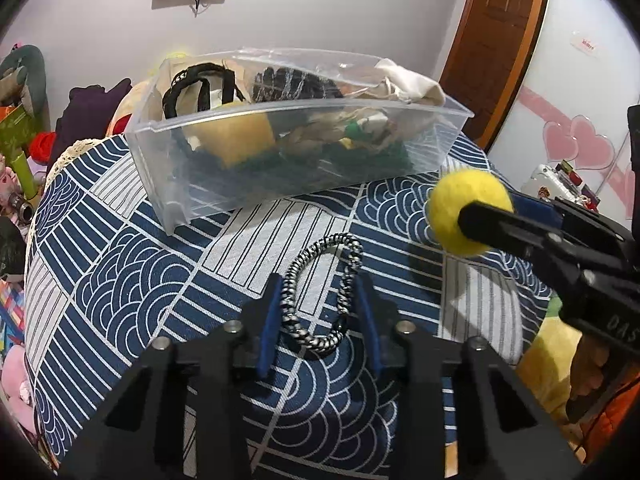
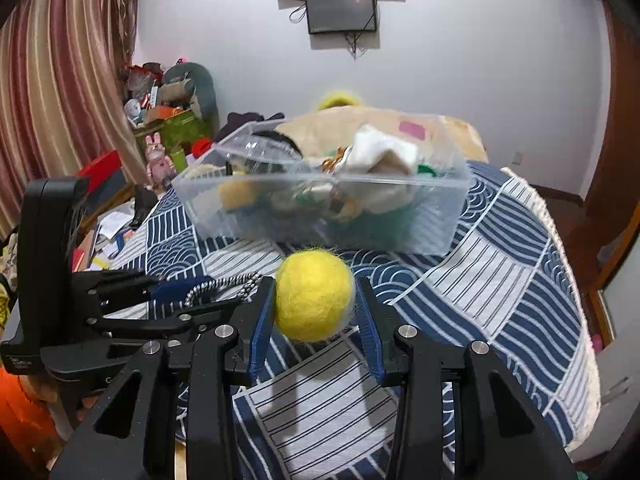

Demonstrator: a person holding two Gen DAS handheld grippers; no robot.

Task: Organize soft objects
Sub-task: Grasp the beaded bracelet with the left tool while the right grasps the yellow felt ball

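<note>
From the left wrist camera, the left gripper [image 1: 320,300] sits low over a blue-and-white patterned cloth [image 1: 132,280] that covers the table. Its two blue-padded fingers [image 1: 268,320] bracket a black-and-white braided cord loop [image 1: 320,292]; the cord touches both pads, so the claw is clenched on the loop, which appears lifted a little off the cloth at its far end. Beyond it stands a clear plastic bin [image 1: 280,152], already loaded with soft things: a black braided band [image 1: 192,84], a yellow plush item [image 1: 236,136], a dark knitted piece [image 1: 288,84] and pale fabric [image 1: 412,84]. To the right, the right gripper [image 1: 472,220] holds a yellow felt ball [image 1: 452,208] in the air, near the bin's right end.

From the right wrist camera, the right gripper [image 2: 316,300] has its blue pads [image 2: 260,320] pressed against both sides of the yellow felt ball [image 2: 314,294], grasping it above the patterned cloth [image 2: 500,260]. The clear plastic bin [image 2: 440,216] lies just ahead, blurred. At left, the left gripper [image 2: 192,290] shows side-on with the braided cord loop [image 2: 224,284] between its fingers. Striped curtains [image 2: 60,80] hang at far left.
</note>
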